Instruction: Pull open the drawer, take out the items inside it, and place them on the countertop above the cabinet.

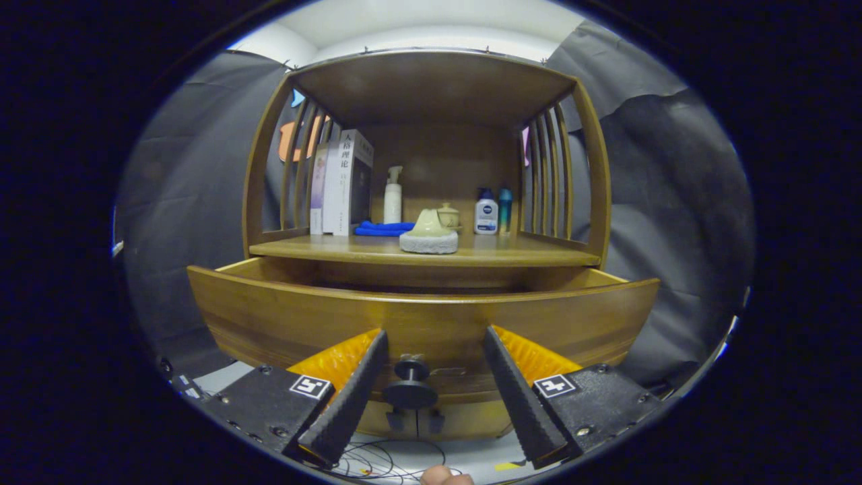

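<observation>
On the cabinet (431,168), the surface (323,248) above the drawer carries a row of things under a wooden top shelf. At about 10 o'clock from the tool stand upright books (340,183), leaning against the left slatted side. Just right of them lies a blue cloth (382,228), with a white pump bottle (392,197) standing behind it. At 12 o'clock sits a pale green dome-shaped object on a round grey base (429,236), near the front lip of the surface, and a small lidded jar (448,215) stands just behind it. Toward 1 o'clock stand a white bottle with a blue cap (485,211) and a slim teal bottle (505,210), close to the right slatted side.

Below the surface the drawer (283,316) is pulled out; its curved wooden front spans the width of the cabinet, and its inside is hidden behind that front, so I cannot tell what lies in it. The drawer's dark round knob (411,387) sits on the front between the two fingers, touching neither.

The tool (434,394) is spread wide, its fingers apart on either side of the knob, holding nothing. At 6 o'clock, below the fingers, a fingertip of a hand (446,477) shows, with thin wires (377,465) on the pale floor beside it.
</observation>
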`<state>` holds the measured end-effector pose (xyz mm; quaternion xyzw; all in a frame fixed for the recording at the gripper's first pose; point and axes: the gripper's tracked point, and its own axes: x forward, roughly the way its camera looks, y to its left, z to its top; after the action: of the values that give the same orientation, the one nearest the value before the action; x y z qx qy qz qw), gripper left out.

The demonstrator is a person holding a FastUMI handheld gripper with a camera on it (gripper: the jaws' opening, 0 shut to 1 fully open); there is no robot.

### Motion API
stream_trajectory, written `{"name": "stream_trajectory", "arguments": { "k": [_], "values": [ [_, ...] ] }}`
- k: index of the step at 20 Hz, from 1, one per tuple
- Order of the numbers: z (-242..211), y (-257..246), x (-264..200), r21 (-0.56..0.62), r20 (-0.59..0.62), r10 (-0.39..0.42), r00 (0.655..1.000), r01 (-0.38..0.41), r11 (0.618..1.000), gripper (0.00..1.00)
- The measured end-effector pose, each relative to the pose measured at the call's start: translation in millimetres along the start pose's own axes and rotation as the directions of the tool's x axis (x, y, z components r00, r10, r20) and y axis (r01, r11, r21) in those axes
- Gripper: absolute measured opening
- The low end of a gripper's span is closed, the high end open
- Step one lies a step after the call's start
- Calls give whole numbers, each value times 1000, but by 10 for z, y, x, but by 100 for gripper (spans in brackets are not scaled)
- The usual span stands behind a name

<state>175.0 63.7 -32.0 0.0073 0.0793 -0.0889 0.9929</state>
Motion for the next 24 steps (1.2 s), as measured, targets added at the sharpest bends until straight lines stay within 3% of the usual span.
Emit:
{"name": "stream_trajectory", "arguments": {
  "k": [24],
  "values": [
    [172, 43, 869, 36, -32, -1, 999, 3, 999, 95]
  ]
}}
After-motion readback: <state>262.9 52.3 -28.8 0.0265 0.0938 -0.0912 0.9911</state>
